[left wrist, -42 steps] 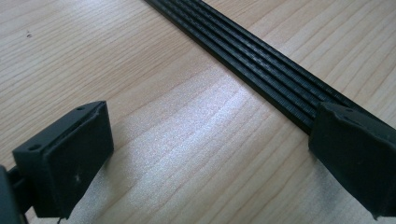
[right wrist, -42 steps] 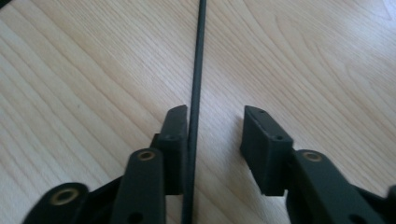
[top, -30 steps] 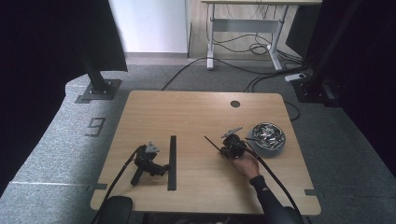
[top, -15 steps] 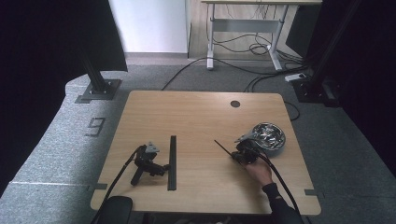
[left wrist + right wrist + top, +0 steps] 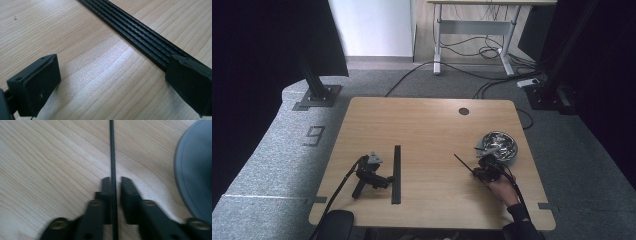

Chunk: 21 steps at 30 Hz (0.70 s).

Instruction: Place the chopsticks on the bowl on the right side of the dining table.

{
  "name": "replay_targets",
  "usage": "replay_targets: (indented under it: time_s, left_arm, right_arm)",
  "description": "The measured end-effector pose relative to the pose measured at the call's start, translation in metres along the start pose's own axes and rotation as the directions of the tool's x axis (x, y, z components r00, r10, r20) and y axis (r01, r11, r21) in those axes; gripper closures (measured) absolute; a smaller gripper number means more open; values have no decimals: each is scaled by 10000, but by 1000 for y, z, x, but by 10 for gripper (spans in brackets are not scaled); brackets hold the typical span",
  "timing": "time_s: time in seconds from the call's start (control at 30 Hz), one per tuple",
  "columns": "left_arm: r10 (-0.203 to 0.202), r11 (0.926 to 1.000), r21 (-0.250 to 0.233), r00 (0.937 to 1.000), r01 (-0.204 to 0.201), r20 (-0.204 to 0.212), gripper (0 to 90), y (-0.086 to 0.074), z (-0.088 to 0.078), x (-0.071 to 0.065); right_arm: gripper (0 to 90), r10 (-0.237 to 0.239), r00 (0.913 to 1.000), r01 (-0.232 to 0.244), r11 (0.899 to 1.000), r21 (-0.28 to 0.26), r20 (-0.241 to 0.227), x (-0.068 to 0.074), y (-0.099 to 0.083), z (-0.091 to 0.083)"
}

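Wooden table [image 5: 427, 125] | left gripper [image 5: 371, 175] lying spread, unheld | right gripper [image 5: 480, 169] hand-held, seemingly pinching thin black rod [image 5: 463, 163]

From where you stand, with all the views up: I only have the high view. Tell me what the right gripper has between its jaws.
Observer: The right gripper has a thin black rod between its jaws, which stand nearly closed around it.
Operator: Report what lies beside it.
Observer: The grey rim of the metal bowl sits close at that view's right edge.
Operator: Now the left gripper.
Observer: The left gripper lies with jaws wide apart and nothing between them; the ribbed black strip passes behind its right jaw.
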State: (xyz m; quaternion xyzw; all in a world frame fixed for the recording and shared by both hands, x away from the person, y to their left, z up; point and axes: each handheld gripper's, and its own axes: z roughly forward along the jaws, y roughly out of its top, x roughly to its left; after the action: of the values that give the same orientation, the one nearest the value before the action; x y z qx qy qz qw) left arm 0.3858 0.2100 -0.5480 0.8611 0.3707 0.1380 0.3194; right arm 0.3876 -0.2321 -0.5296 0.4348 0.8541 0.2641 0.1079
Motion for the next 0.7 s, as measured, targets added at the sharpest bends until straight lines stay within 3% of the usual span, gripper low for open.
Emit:
replay_targets:
  time_s: [0.07,0.2,0.3,0.37,0.5,0.7]
  left_arm:
    - [20,10000,17,10000,-20,0,0,0,0,0]
    - [19,10000,18,10000,-19,0,0,0,0,0]
    - [17,10000,22,10000,-17,2,0,0,0,0]
    - [17,10000,19,10000,-17,-1,0,0,0,0]
    - [-13,10000,-5,10000,13,-4,0,0,0,0]
    - [-11,10000,-1,10000,11,-2,0,0,0,0]
  right_arm:
    - [637,-59,9994,50,9997,241,346,1,3,-2]
    - [536,-211,9992,195,9987,481,328,0,12,-11]
    - [530,-678,9968,643,9947,803,415,3,17,-15]
    - [515,-672,9974,635,9902,1244,255,4,21,-16]
    - [478,-991,9950,947,9707,2210,89,5,28,-13]
    - [587,-1622,9867,1505,9377,3130,115,5,36,-5]
